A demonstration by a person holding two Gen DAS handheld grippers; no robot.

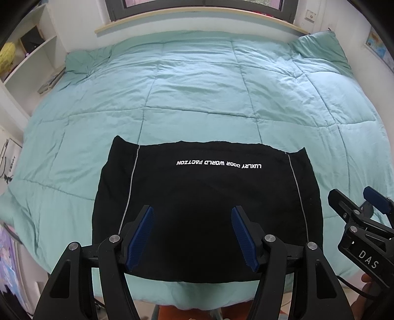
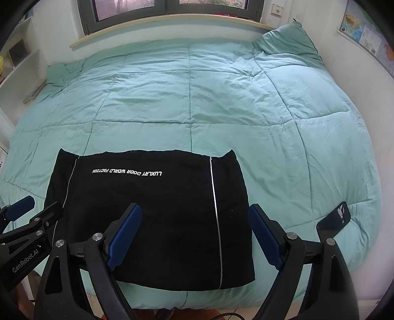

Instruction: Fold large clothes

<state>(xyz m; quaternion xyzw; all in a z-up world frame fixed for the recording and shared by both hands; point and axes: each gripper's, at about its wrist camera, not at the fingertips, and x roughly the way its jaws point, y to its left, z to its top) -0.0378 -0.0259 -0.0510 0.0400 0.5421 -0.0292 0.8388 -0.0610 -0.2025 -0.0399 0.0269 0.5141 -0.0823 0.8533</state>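
Observation:
A black garment point(image 1: 206, 197) with white lettering and two thin white stripes lies folded into a flat rectangle on the near edge of the bed; it also shows in the right wrist view point(image 2: 152, 209). My left gripper point(image 1: 193, 213) is open and empty, hovering above the garment's near half. My right gripper point(image 2: 194, 211) is open and empty, above the garment's right part. Each gripper shows in the other's view: the right one at the right edge point(image 1: 354, 197), the left one at the left edge point(image 2: 41, 204).
A teal quilted duvet point(image 1: 197, 93) covers the whole bed. A dark phone point(image 2: 333, 220) lies on the duvet right of the garment. A pillow point(image 2: 285, 39) sits at the far right corner. White shelves point(image 1: 29, 56) stand on the left, a window sill point(image 1: 197, 21) behind.

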